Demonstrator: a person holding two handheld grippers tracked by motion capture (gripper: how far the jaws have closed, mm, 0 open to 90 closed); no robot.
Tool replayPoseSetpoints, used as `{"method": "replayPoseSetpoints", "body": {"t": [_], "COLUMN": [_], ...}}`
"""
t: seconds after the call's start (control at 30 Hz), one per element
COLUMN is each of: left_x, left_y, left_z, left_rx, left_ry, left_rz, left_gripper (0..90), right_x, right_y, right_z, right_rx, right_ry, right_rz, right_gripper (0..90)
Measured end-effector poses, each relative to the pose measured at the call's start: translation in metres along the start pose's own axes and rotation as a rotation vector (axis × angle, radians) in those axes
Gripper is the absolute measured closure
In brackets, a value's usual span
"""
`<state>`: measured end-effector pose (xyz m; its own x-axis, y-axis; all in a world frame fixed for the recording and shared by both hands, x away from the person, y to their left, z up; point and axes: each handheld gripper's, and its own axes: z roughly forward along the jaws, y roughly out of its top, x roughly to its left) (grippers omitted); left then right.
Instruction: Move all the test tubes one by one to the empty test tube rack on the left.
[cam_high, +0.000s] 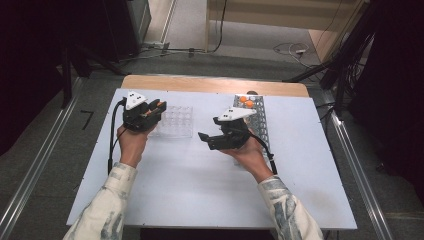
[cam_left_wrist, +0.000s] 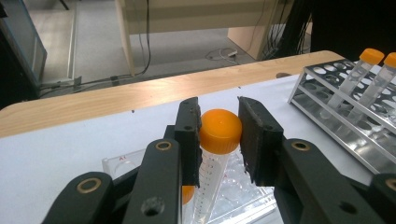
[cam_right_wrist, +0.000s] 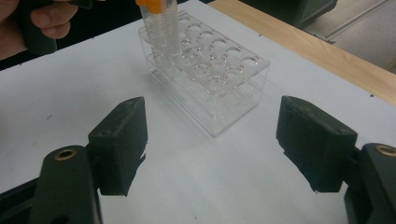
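The left gripper has its jaws clamped on the orange cap of a clear graduated tube, holding it upright with its lower end down in the clear plastic rack; judging from that pose, the grip at the cap keeps the tube vertical so it can seat in a hole, and the tube appears to be at the near-left corner of that rack as the right gripper view shows it. A second orange cap sits low beside the tube, partly hidden behind the jaw, so another tube may already stand there. The right gripper hangs over bare white table with its jaws spread wide and nothing between them, facing the clear rack, probably keeping out of the way. Farther right stands a metal rack with 2 orange-capped tubes at its far end. Nothing blocks the clear rack's open holes; the likeliest snags are the neighbouring cap and the closeness of the holes.
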<state>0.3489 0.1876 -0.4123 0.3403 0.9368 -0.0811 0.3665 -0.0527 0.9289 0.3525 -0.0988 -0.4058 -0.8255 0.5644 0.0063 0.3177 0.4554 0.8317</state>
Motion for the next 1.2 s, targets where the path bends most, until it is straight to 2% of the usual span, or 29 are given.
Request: {"method": "replayPoseSetpoints", "body": {"t": [0.27,0.33,0.47,0.57,0.63,0.7,0.77,0.93,1.2], "left_x": [-0.001,-0.002,-0.005,-0.005,-0.005,-0.005,-0.007,-0.014,-0.027], "left_y": [-0.005,-0.005,-0.004,-0.003,-0.003,-0.002,-0.001,0.0,-0.002], "left_z": [0.002,0.002,0.001,0.0,-0.002,-0.003,-0.005,-0.009,-0.014], "left_rx": [0.012,0.016,0.018,0.017,0.013,0.013,0.007,0.015,0.006], "left_ry": [0.003,0.014,0.029,0.035,0.025,-0.004,-0.024,-0.025,-0.055], "left_rz": [0.013,0.015,0.023,0.01,-0.003,-0.028,-0.032,-0.02,-0.014], "left_gripper": [68.1,56.5,43.2,31.3,24.6,18.6,18.5,18.4,16.4], "right_x": [0.0,0.0,-0.001,-0.002,-0.003,-0.003,-0.004,-0.009,-0.022], "right_y": [0.0,-0.001,0.0,0.0,0.0,0.001,0.001,0.001,-0.003], "right_z": [0.001,0.001,0.0,-0.002,-0.003,-0.005,-0.007,-0.013,-0.025], "right_rx": [0.004,0.006,0.001,-0.006,-0.012,-0.017,-0.026,-0.042,-0.062], "right_ry": [0.0,0.001,-0.005,-0.008,-0.011,-0.016,-0.027,-0.04,-0.073], "right_rz": [0.006,0.007,0.011,0.016,0.018,0.018,0.013,0.022,0.045], "right_gripper": [23.5,23.5,23.5,23.5,23.5,23.5,23.5,23.5,23.6]}}
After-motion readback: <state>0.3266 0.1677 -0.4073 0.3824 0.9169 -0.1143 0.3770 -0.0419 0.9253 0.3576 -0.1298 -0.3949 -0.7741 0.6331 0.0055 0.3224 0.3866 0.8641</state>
